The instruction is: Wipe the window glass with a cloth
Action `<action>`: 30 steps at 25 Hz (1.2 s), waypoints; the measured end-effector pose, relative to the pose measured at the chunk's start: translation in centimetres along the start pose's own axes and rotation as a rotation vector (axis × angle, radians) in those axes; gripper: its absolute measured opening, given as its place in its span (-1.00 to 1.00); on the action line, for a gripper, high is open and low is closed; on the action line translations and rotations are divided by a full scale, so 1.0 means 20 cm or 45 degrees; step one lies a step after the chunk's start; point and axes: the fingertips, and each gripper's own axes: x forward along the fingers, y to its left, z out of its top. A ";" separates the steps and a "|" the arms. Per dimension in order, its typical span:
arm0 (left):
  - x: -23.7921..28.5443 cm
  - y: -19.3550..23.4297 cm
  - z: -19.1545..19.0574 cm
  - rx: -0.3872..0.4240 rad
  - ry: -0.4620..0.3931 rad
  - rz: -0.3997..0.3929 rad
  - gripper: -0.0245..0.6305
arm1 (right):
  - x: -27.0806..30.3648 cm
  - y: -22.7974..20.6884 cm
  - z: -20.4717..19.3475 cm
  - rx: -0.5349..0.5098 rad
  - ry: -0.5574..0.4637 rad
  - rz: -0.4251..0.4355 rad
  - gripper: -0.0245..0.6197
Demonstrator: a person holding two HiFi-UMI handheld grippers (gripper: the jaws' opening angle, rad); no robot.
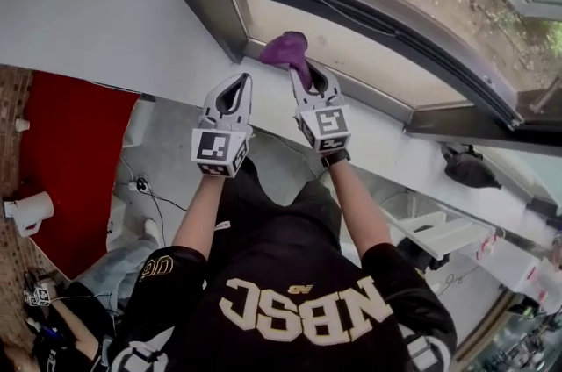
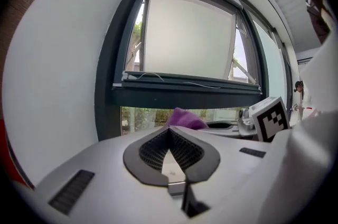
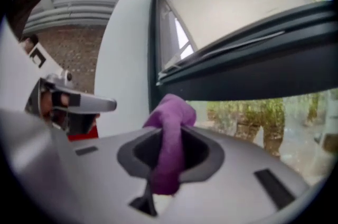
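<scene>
My right gripper (image 1: 306,70) is shut on a purple cloth (image 1: 287,49), and the bunched cloth (image 3: 170,139) sticks out past the jaws, close in front of the lower window glass (image 1: 369,59). The glass (image 3: 274,117) shows greenery beyond it. Just left of the right gripper, my left gripper (image 1: 234,86) is held up beside it, shut and holding nothing, its jaws (image 2: 170,133) meeting at the tips. From the left gripper view the purple cloth (image 2: 185,118) peeks over the gripper body, before the dark window frame (image 2: 185,93).
A white wall (image 1: 97,2) lies left of the dark window frame (image 1: 219,10). A white sill (image 1: 395,146) runs below the glass, with a dark object (image 1: 470,168) lying on it at the right. A red floor area (image 1: 70,160) and another person's legs (image 1: 105,274) are at the lower left.
</scene>
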 end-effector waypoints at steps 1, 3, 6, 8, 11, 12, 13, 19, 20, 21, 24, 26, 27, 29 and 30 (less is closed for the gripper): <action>0.00 0.08 0.00 0.013 0.000 -0.009 -0.88 | 0.11 0.06 -0.03 -0.016 0.012 0.014 -0.68; 0.02 0.20 0.02 0.001 0.001 -0.035 -0.88 | 0.33 0.08 -0.09 0.062 0.029 0.008 -0.68; 0.02 0.33 0.07 -0.111 -0.035 -0.079 -0.88 | 0.64 0.03 -0.11 0.237 0.006 -0.035 -0.68; -0.01 0.40 0.09 -0.143 -0.046 -0.080 -0.88 | 0.83 0.03 -0.09 0.265 -0.033 -0.061 -0.68; -0.04 0.51 0.06 -0.150 -0.027 -0.031 -0.88 | 1.05 0.05 -0.06 0.313 -0.070 -0.083 -0.68; -0.04 0.53 0.05 -0.179 -0.032 -0.017 -0.88 | 1.10 0.03 -0.05 0.338 -0.082 -0.094 -0.68; -0.04 0.55 0.05 -0.214 -0.041 -0.010 -0.88 | 1.13 0.01 -0.04 0.358 -0.097 -0.106 -0.68; 0.02 0.50 -0.01 -0.221 0.005 -0.067 -0.88 | 1.11 -0.17 0.09 0.487 -0.307 -0.195 -0.68; 0.04 0.46 -0.02 -0.226 0.019 -0.080 -0.88 | 1.05 -0.21 0.10 0.525 -0.336 -0.207 -0.68; 0.06 0.42 -0.03 -0.239 0.026 -0.088 -0.88 | 0.99 -0.25 0.10 0.552 -0.356 -0.217 -0.68; 0.14 0.25 -0.04 -0.282 0.038 -0.136 -0.88 | 0.73 -0.42 0.09 0.608 -0.402 -0.271 -0.68; 0.21 0.07 -0.05 -0.302 0.059 -0.220 -0.88 | 0.47 -0.60 0.06 0.624 -0.434 -0.359 -0.68; 0.25 -0.02 -0.07 -0.310 0.071 -0.262 -0.88 | 0.34 -0.70 0.05 0.621 -0.447 -0.411 -0.68; 0.31 -0.21 -0.10 -0.320 0.095 -0.333 -0.88 | 0.07 -0.90 0.01 0.613 -0.456 -0.511 -0.68; 0.33 -0.32 -0.12 -0.325 0.105 -0.370 -0.88 | -0.06 -1.01 -0.01 0.614 -0.453 -0.558 -0.68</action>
